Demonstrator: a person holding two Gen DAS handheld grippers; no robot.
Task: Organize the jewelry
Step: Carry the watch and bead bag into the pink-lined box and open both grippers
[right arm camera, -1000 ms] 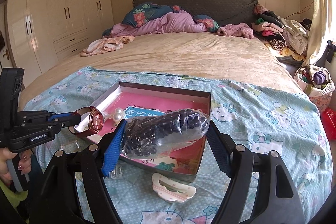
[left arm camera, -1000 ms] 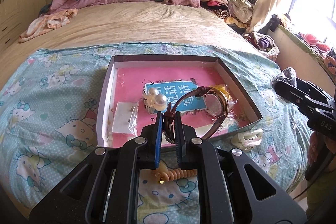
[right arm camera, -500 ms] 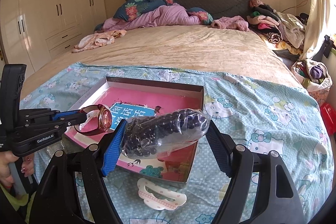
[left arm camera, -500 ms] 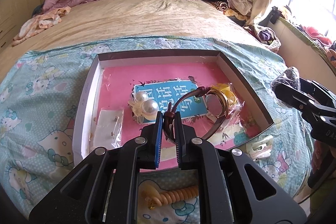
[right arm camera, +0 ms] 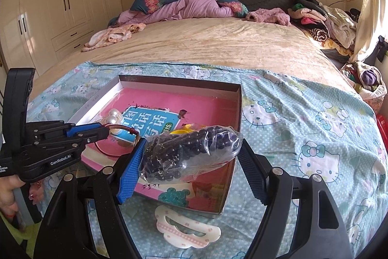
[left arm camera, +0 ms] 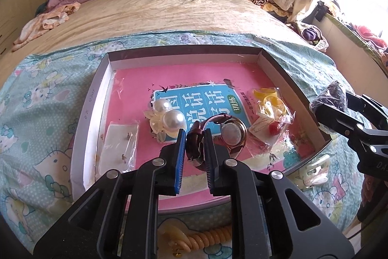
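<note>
1. Watch with a dark red leather strap and round gold-rimmed case point(left arm camera: 219, 131): it now lies low over the pink floor of the shallow grey-walled cardboard box point(left arm camera: 94, 98), its case resting on or just above the blue printed card, whereas a second ago it hung clearly above the box.
2. The left gripper point(left arm camera: 193, 149) has come down into the near part of the box with it. Its jaws have just eased apart a little, yet both pads still sit against the strap, so the watch is not yet released.
3. The right gripper point(right arm camera: 191, 159) has also sunk toward the near right corner of the box. Its jaws stand wide, clamped on a clear plastic bag of dark purple beads point(right arm camera: 191, 149), the same grip as a second ago.
4. Inside the box, unmoved: a white pearl hair ornament point(left arm camera: 167, 115) just left of the watch, a small clear packet of ear studs point(left arm camera: 120, 145) at the near left, and a crinkled clear packet with yellow rings point(left arm camera: 269, 111) at the right.
5. Meaning, as I judge it: the watch is about placed and only needs letting go; the bead bag looks next in line.
6. Outside the box, on the cartoon-cat bedsheet, a white hair claw point(right arm camera: 186, 227) is left to gather.
</note>
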